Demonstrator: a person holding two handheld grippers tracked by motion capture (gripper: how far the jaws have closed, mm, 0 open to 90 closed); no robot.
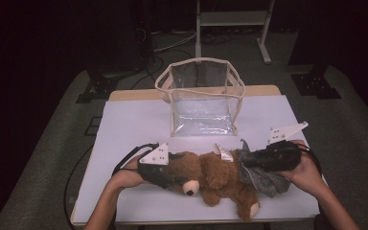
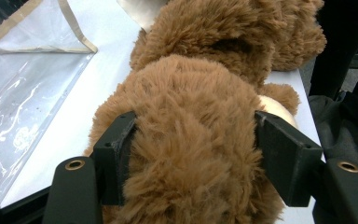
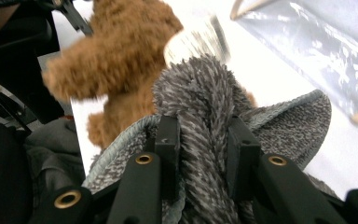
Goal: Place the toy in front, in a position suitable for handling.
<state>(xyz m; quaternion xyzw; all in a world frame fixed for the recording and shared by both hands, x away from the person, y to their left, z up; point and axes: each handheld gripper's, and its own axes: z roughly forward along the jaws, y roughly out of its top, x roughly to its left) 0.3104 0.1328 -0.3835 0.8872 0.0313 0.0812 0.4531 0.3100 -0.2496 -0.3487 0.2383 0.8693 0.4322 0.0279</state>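
- The left gripper (image 1: pixel 170 168) is at the left, near the front edge of the white table (image 1: pixel 129 124). A hand (image 1: pixel 124 177) holds it from behind.
- Its jaws are clamped on the head of the brown teddy bear (image 1: pixel 215 177). In the left gripper view the two black jaws press into the fur of the teddy bear (image 2: pixel 191 140) from both sides.
- The teddy bear lies on its side in the middle of the front part of the table. A white tag (image 1: pixel 224 153) sticks up from its back.
- A clear bag (image 1: pixel 201 96) with a tan rim stands open behind the bear, a little apart from it.
- A grey cloth (image 1: pixel 263 179) lies just to the right of the bear, touching it.
- The right gripper (image 1: pixel 249 160) is at the right, held by the other hand (image 1: pixel 306 172). In the right gripper view its jaws pinch a fold of the grey cloth (image 3: pixel 200 140).
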